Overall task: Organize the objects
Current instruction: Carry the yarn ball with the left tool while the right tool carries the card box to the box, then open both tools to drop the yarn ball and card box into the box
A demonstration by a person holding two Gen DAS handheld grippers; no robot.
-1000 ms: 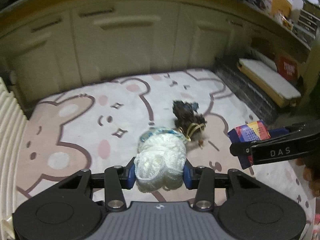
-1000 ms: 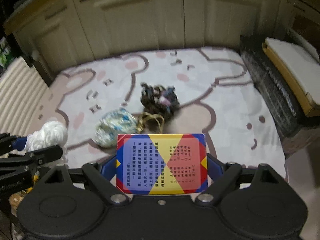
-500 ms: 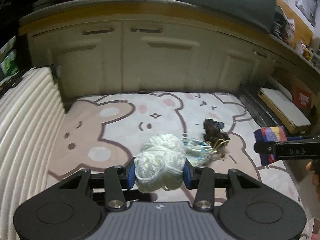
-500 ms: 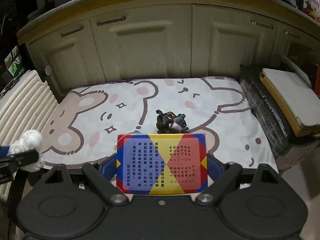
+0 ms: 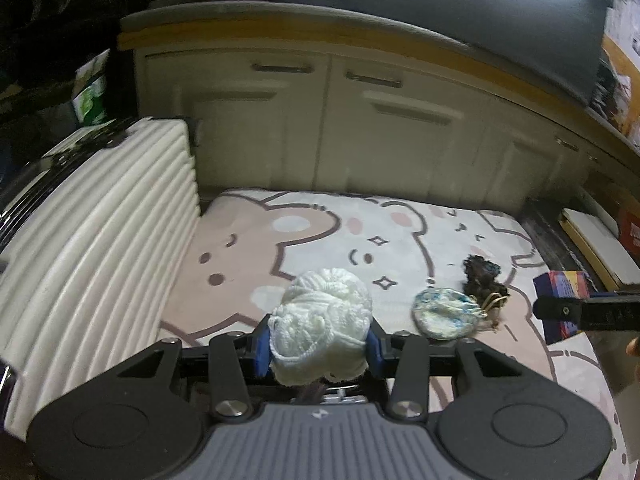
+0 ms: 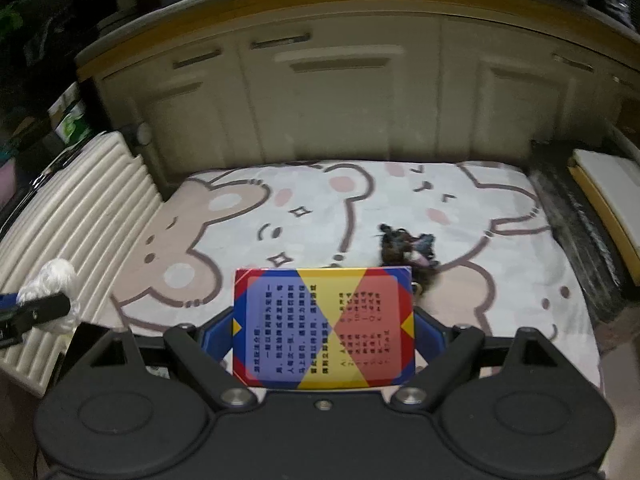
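A bear-patterned mat (image 5: 320, 240) covers the floor before cream cabinets (image 5: 400, 128); a ribbed white suitcase (image 5: 92, 248) lies along its left edge, flat boxes (image 6: 604, 184) along its right. Left gripper (image 5: 318, 344): fingers clamped on a white yarn ball (image 5: 320, 332), held above the mat. Right gripper (image 6: 322, 336): fingers clamped on a colourful card box (image 6: 322, 328). On the mat lie a blue-white pouch (image 5: 444, 314) and, just beyond it, a dark tangled bundle (image 5: 482, 276).

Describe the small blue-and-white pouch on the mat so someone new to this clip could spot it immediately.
Start at the bear-print mat in front of the cream cabinets. Toward its right side two small things lie together: the pouch is the nearer, a flattish rounded bag mottled blue and white. Its neighbour is a dark tangled bundle; the white yarn ball sits in the left gripper.
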